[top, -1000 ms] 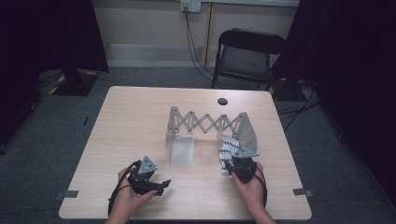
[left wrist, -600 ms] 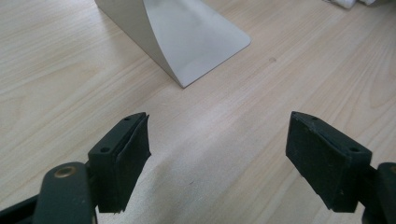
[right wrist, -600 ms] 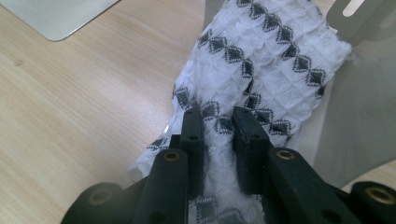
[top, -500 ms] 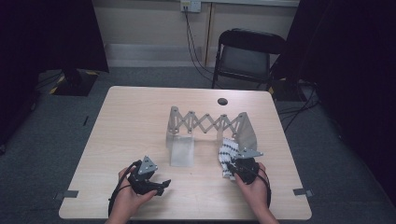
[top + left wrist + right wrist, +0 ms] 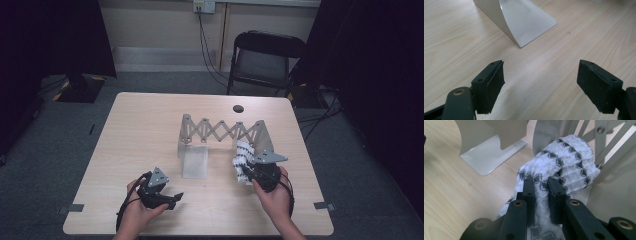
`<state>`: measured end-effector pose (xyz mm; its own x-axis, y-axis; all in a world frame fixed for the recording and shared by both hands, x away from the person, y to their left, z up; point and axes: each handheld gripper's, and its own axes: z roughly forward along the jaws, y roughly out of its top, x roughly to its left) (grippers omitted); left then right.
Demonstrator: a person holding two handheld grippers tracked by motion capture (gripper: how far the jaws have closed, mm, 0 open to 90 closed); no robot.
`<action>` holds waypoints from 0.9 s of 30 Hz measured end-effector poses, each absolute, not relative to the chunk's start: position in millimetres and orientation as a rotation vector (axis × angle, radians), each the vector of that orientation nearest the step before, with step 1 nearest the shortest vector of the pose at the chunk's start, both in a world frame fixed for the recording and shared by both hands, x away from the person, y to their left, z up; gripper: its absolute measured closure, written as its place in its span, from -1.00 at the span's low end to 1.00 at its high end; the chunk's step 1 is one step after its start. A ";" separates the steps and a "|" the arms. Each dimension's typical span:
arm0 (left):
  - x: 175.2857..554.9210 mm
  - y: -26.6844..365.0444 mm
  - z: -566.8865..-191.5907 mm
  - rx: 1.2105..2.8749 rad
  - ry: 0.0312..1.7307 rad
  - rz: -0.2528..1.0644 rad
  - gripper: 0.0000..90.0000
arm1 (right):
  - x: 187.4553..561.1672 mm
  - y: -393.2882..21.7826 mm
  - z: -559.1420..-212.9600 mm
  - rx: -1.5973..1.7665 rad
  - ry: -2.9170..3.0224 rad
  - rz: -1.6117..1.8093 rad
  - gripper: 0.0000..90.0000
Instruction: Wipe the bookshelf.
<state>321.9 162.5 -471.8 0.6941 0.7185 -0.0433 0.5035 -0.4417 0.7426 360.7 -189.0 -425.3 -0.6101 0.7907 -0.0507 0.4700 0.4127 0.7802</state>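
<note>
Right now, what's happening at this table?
A person works with a gripper in each hand at a wooden table. The right gripper has just been closing and its pads now pinch a white cloth with black patterning, bunched beside the right foot of a grey accordion-style rack. The left gripper sits low over bare table near the rack's left foot, jaws wide open with nothing between them.
</note>
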 end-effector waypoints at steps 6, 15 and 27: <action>321.9 162.7 -471.8 2.134 0.933 0.357 -0.52 | 359.5 -190.1 -407.5 1.043 2.212 1.079 0.74; 322.4 163.4 -472.5 2.145 0.930 0.361 -0.53 | 360.7 -195.5 -393.8 1.043 2.157 1.144 0.73; 322.5 163.7 -471.4 2.125 0.926 0.366 -0.55 | 362.2 -188.5 -429.2 1.057 2.236 1.117 0.73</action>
<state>322.5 163.7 -471.4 0.6940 0.7187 -0.0418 0.4964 -0.4356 0.7509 362.2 -188.5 -429.2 -0.6205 0.7834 -0.0356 0.4419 0.3868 0.8094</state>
